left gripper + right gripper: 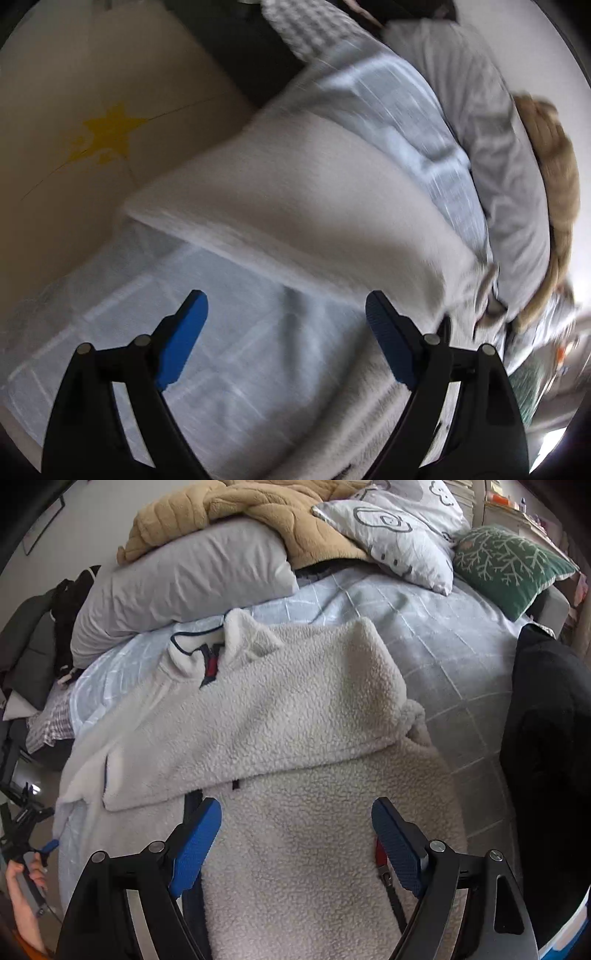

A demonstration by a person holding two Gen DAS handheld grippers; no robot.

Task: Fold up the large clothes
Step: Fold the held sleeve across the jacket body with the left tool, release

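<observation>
Fleece jacket (280, 716): cream, lying across the bed (443, 657) at frame centre, one sleeve folded over its body. Right gripper (295, 834): fingers wide apart, holding nothing, above the jacket's lower part. Left gripper (286, 325): fingers wide apart, empty; view blurred, apparently over the bed sheet. Grey pillow (184, 579): upper left.
</observation>
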